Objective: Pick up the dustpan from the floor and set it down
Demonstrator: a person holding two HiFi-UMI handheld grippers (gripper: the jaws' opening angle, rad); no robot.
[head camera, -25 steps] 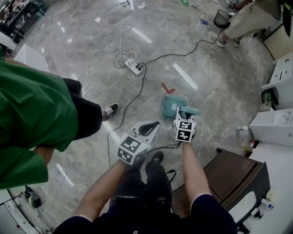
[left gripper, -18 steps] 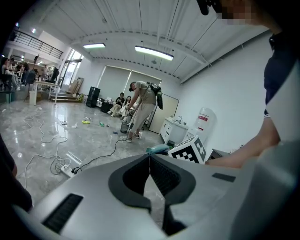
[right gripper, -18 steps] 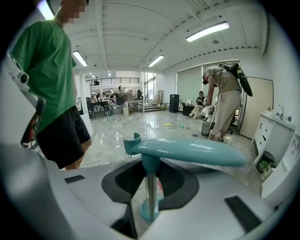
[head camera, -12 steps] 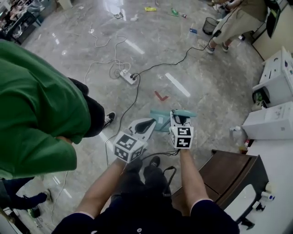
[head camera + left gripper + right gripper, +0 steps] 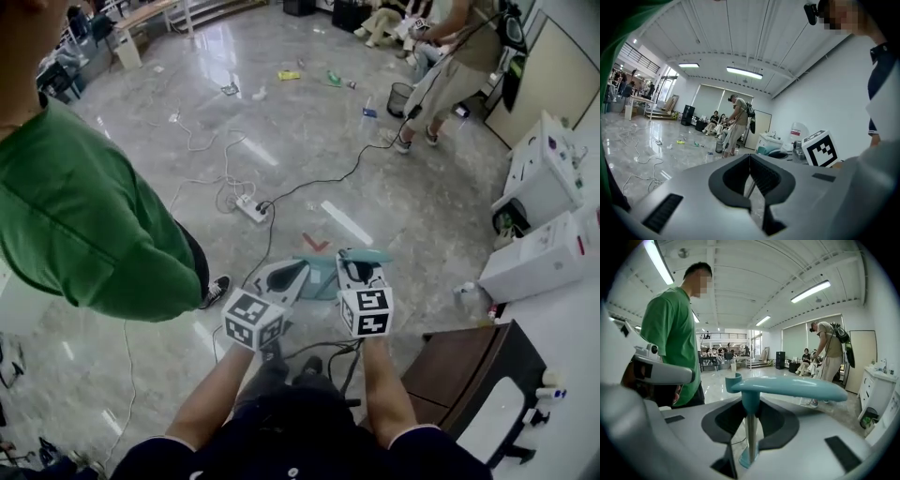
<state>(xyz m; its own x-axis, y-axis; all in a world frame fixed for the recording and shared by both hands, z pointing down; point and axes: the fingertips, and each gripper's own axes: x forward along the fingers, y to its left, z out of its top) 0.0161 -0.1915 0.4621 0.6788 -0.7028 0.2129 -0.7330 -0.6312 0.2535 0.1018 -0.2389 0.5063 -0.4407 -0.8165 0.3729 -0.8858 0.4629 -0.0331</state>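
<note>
A teal dustpan (image 5: 322,276) hangs off the floor in front of me, its pan just beyond my hands in the head view. In the right gripper view its long teal handle (image 5: 787,388) lies across the top of the jaws and its upright stem (image 5: 751,427) runs down between them. My right gripper (image 5: 354,264) (image 5: 751,404) is shut on that stem. Just left of the dustpan, my left gripper (image 5: 296,269) (image 5: 750,160) is shut with nothing in it, and its tips meet in front of a dark loop-shaped gap.
A person in a green shirt (image 5: 84,216) stands close on my left. A power strip (image 5: 251,208) with trailing cables and a red tape mark (image 5: 316,246) lie on the grey floor ahead. A dark wooden table (image 5: 469,375) and white cabinets (image 5: 539,253) are at right. More people (image 5: 450,66) are at the far end.
Both grippers have risen, and the dustpan has come up off the floor with the right one. The head view has tipped up and shows more of the room.
</note>
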